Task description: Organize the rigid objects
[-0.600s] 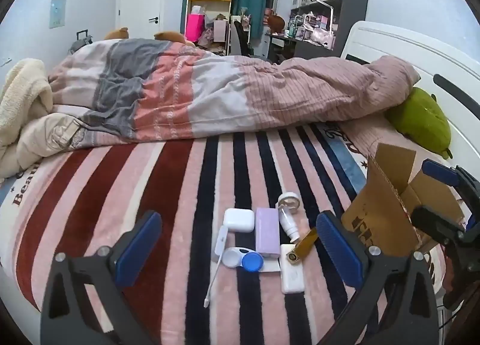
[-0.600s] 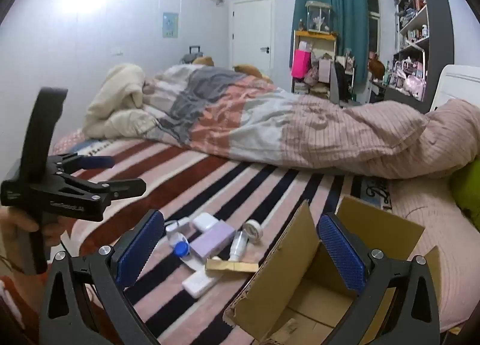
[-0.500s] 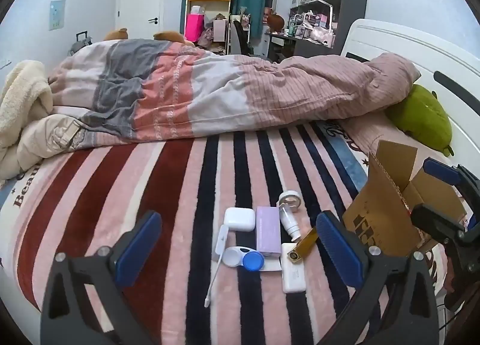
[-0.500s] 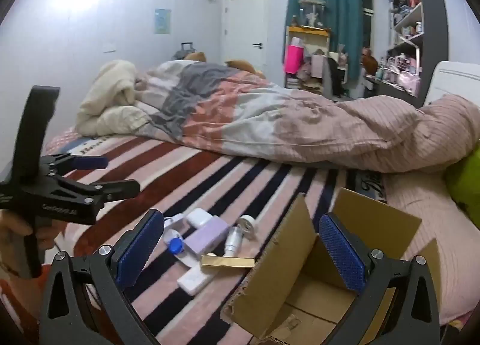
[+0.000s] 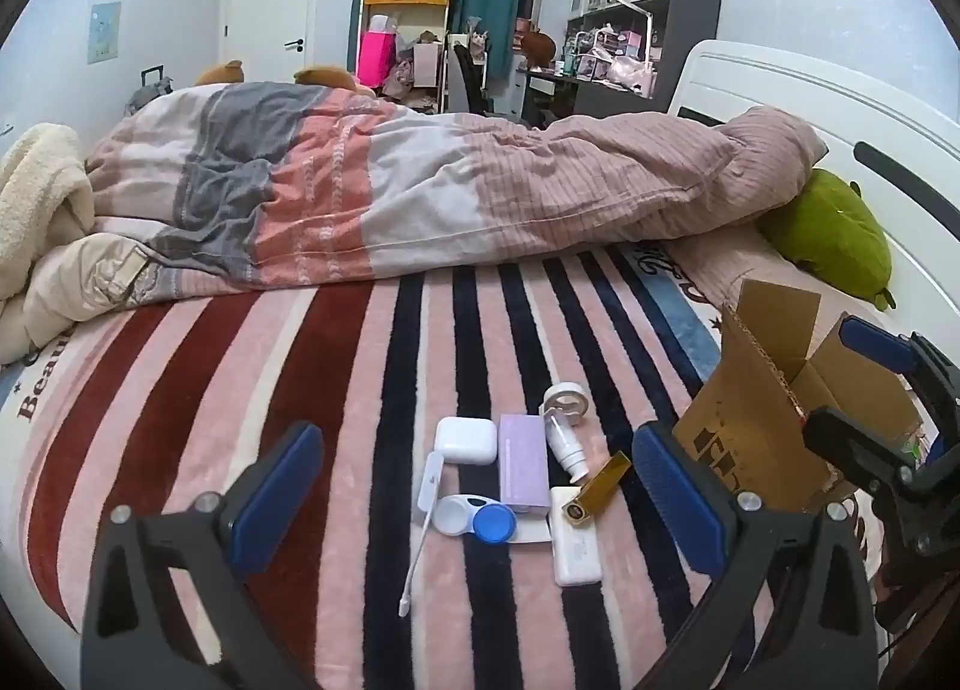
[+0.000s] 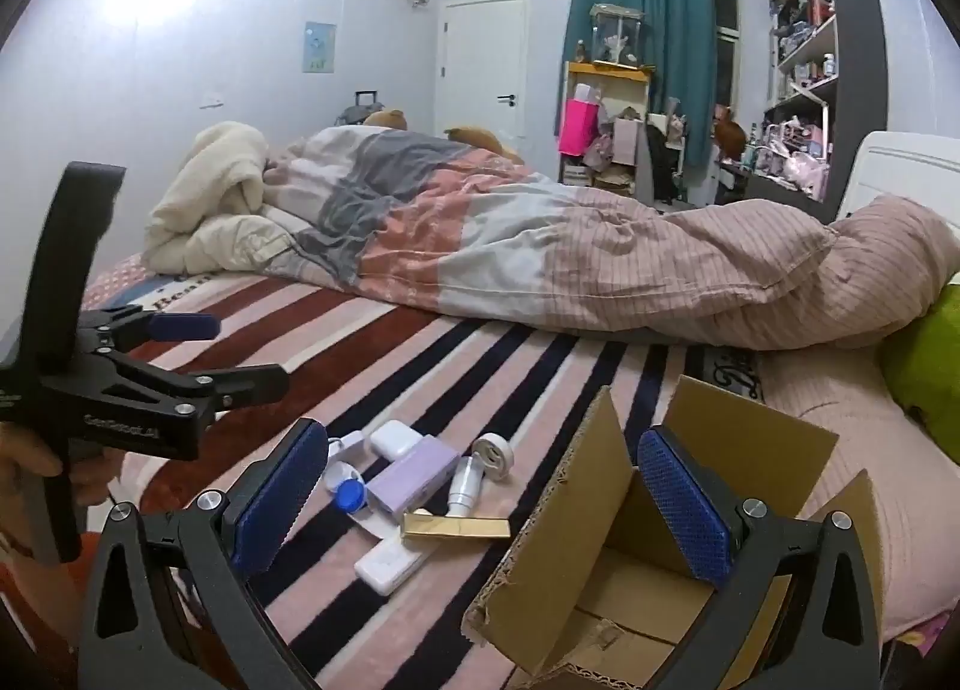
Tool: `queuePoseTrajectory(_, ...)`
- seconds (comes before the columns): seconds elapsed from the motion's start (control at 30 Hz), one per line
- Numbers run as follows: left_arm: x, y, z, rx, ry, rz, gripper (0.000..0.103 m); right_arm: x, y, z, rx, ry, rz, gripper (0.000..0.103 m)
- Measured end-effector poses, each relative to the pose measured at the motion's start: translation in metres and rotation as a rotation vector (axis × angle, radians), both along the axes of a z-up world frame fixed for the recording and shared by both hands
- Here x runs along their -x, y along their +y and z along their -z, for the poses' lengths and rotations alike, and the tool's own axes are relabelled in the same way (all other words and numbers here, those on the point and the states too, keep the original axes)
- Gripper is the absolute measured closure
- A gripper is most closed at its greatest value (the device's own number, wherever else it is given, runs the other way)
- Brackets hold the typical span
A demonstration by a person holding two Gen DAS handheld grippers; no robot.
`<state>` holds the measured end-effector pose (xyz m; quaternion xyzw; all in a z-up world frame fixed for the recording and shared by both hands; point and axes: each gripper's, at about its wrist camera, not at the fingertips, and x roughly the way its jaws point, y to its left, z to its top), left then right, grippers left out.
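Both held above a bed covered in a striped pink, red and dark blanket. Left hand-held gripper: jaws spread wide, nothing between the blue pads, tilted down over a cluster of small items. Right hand-held gripper: likewise spread wide and empty, angled down over the near edge of an open cardboard box.

Clustered on the blanket, just left of the box: a white earbud case touching the far end of a lilac rectangular box; a small white bottle lying on its side beside the lilac box; a roll of white tape at the bottle's far end. Nearer the camera, a contact lens case with one white cup and one blue lid, resting against the lilac box. A white power bank lying flat at the near right of the group, with a gold flat item propped across its far corner and pointing toward the box. A thin white cable trailing from the earbud case toward the camera.

Box flaps upright; inside, bare cardboard where visible. A rumpled duvet heaped across the far half of the bed, a green pillow by the white headboard. In the right wrist view, a hand gripping the handle of the left tool at the left edge.
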<state>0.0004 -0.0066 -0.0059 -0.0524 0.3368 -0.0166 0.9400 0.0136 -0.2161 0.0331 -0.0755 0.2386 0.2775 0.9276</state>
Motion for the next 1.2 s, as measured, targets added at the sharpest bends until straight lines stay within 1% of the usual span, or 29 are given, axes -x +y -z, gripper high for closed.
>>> queuePoseTrajectory(0.3, 0.0019, -0.0005, -0.001, -0.001, -0.005, 0.004, 0.001, -0.0016, -0.0054, 0.0002, -0.018, 0.027, 0.017, 0.0)
queuePoseTrajectory(0.57, 0.0043, -0.0007, -0.0026, -0.001, -0.009, 0.002, 0.001, -0.0028, -0.0053, 0.0049, -0.003, 0.027, 0.027, 0.0)
queuePoseTrajectory(0.97, 0.0022, -0.0006, -0.0032, -0.01, -0.004, -0.007, 0.001, -0.0013, -0.0073, 0.0075, -0.018, 0.028, 0.02, 0.0)
queuePoseTrajectory(1.2, 0.0007, -0.0002, -0.0022, -0.018, 0.0, -0.015, 0.001, 0.0, -0.0067, 0.0084, 0.001, 0.012, 0.013, 0.0)
